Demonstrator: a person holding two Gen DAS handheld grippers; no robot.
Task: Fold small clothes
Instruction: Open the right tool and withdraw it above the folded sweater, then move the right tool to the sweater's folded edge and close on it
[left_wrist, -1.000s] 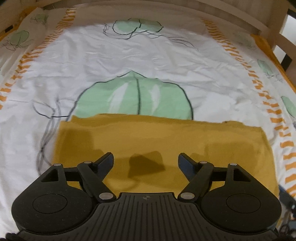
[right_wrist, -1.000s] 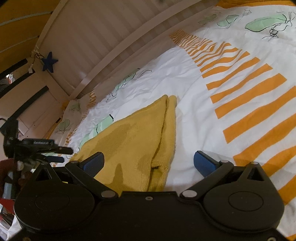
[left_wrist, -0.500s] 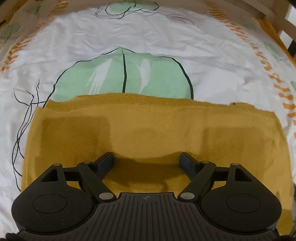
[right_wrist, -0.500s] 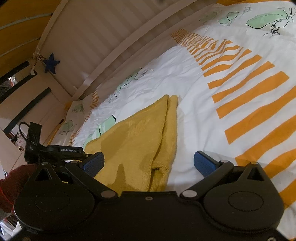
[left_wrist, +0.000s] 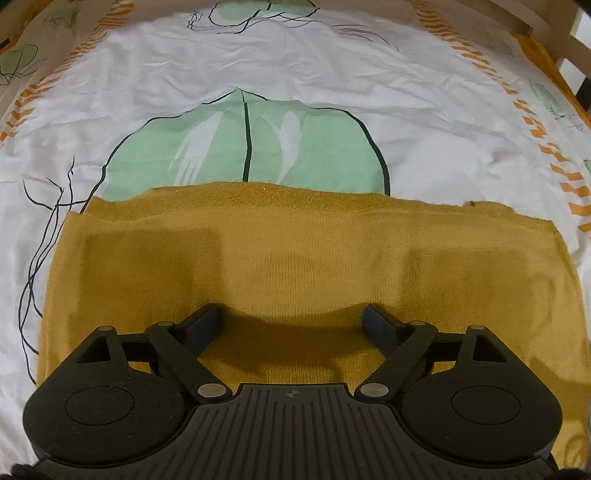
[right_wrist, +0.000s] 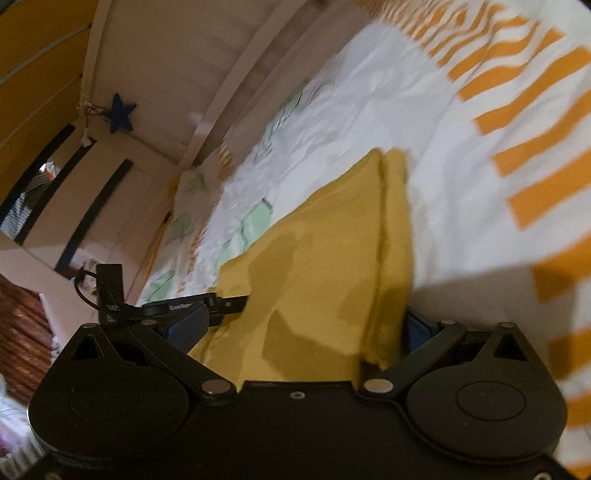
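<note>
A mustard-yellow knit garment (left_wrist: 295, 258) lies folded flat on the bed sheet (left_wrist: 295, 92), its far edge across a green leaf print. My left gripper (left_wrist: 293, 319) points down just over the garment's near part. Its jaws are opening wide, and only flat cloth lies under the gap, none of it pinched. In the blurred right wrist view the garment (right_wrist: 325, 258) runs away from me, with its thick folded edge on the right. My right gripper (right_wrist: 303, 326) stands open astride that near end. Its blue right pad (right_wrist: 417, 328) is partly hidden behind the fold.
A wooden bed rail (right_wrist: 229, 99) with a dark blue star (right_wrist: 120, 118) runs along the far side. More rail posts (left_wrist: 569, 48) stand at the upper right. The sheet carries orange stripes (right_wrist: 524, 155). The left gripper's black body (right_wrist: 110, 295) shows at the garment's left.
My left gripper sank closer to the garment and its jaws spread wider. My right gripper slid and rolled toward the garment, whose folded edge now lies between its fingers.
</note>
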